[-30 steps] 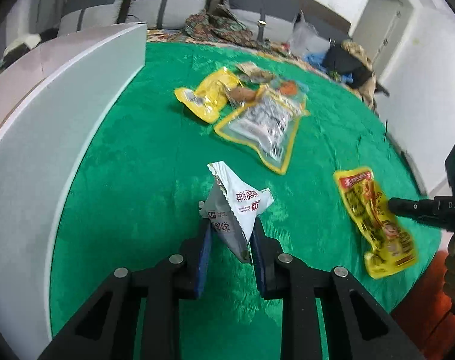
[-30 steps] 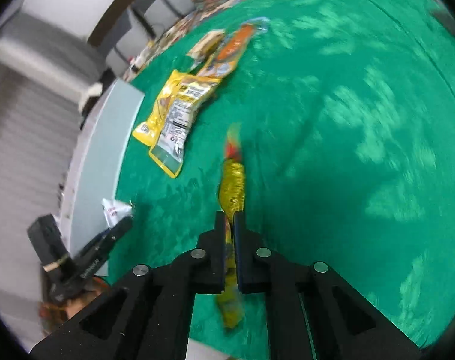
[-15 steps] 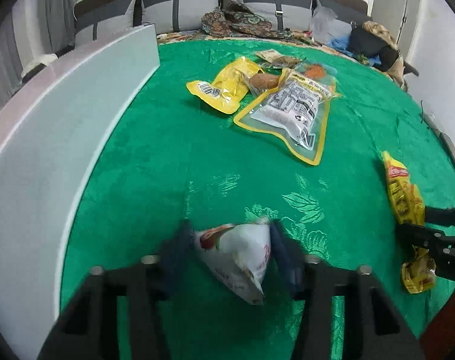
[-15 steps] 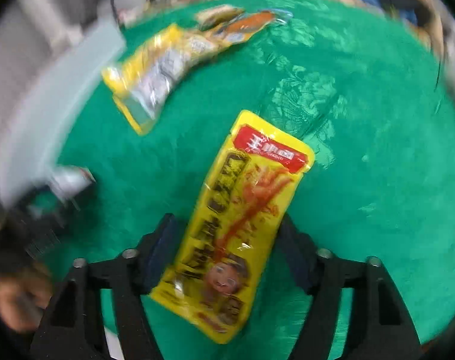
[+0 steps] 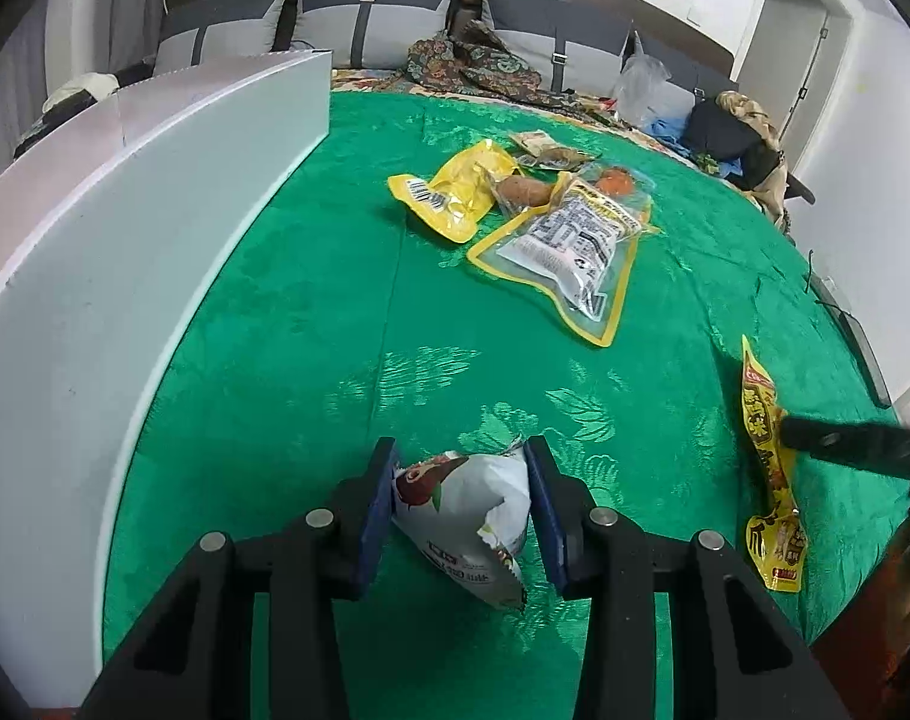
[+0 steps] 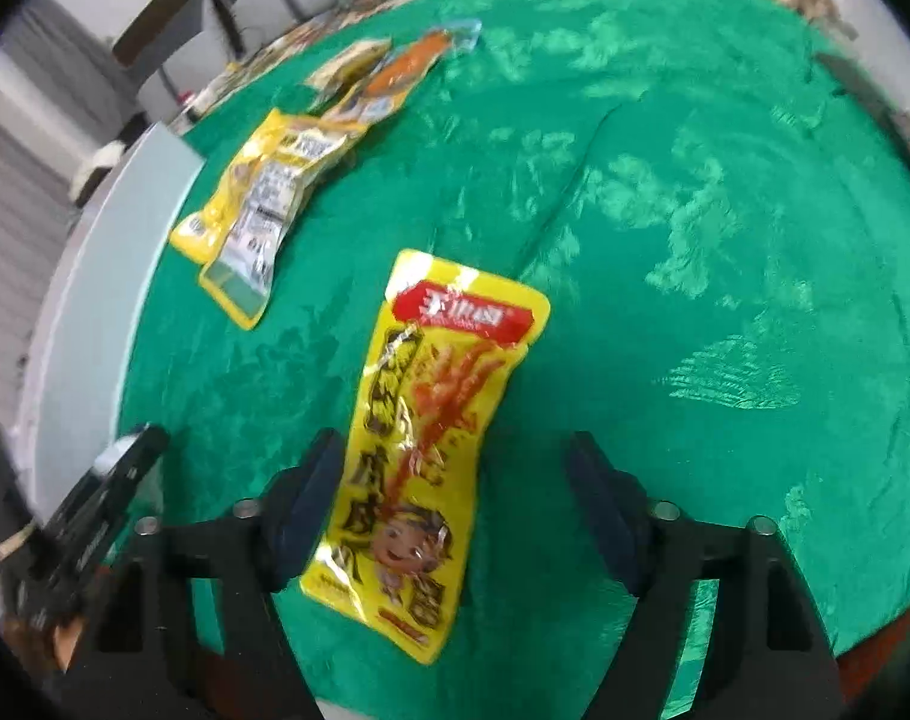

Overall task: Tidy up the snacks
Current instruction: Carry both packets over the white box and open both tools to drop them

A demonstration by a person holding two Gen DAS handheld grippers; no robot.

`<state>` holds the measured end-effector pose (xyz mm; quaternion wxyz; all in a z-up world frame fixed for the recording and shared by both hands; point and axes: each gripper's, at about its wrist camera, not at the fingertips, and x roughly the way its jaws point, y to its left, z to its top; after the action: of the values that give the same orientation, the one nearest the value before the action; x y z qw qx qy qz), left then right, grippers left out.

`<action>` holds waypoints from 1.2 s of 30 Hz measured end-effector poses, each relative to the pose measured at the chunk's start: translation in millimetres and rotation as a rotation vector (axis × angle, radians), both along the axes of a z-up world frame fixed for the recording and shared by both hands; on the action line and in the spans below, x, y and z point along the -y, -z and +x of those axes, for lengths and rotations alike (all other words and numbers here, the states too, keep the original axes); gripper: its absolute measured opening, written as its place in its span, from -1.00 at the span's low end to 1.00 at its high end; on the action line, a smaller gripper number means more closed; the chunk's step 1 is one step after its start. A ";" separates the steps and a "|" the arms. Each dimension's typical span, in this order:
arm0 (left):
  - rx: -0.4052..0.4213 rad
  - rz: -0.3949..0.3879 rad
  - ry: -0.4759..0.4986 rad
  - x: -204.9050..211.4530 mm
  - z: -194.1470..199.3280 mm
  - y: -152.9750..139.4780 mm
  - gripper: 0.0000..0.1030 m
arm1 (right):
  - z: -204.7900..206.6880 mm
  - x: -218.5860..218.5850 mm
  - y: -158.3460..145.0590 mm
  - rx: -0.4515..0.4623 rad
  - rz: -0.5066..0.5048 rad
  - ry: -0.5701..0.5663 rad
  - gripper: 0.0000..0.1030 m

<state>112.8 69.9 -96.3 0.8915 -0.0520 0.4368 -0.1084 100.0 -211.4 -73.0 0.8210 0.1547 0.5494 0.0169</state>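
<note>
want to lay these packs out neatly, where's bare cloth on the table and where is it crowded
Bare: the green cloth between the white board and the snack pile, and the wide stretch right of the yellow chicken-feet pack. Crowded: the far pile, and the near edge, where the white pack sits between the left jaws.

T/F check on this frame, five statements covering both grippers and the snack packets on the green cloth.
1. The right gripper has its jaws spread wide. True; they have just been opening.
2. The yellow packet with the red label hangs clamped in the air. False: it lies flat on the green tablecloth, free of the right-hand pad.
3. The white snack bag sits between the left gripper fingers. True.
4. The clear pouch with the yellow border is inside the white box. False: it lies on the cloth.
5. The cloth is red. False: green.
</note>
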 end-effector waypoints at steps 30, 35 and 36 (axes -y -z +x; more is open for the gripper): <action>0.172 -0.212 -0.282 -156.2 -38.5 -125.2 -0.20 | 28.3 -124.9 -145.7 0.226 0.456 -0.276 -0.15; 0.131 -0.094 -0.456 -231.8 -35.2 -120.0 0.01 | 50.8 -247.5 -189.9 0.294 0.467 -0.496 -0.08; 0.099 -0.065 -0.485 -244.8 -32.3 -114.6 0.20 | 56.0 -276.3 -194.8 0.311 0.478 -0.532 0.08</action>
<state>80.5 314.7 18.3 0.9095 -0.1787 0.3638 0.0924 156.0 64.9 121.8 0.8022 0.1894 0.4196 0.3802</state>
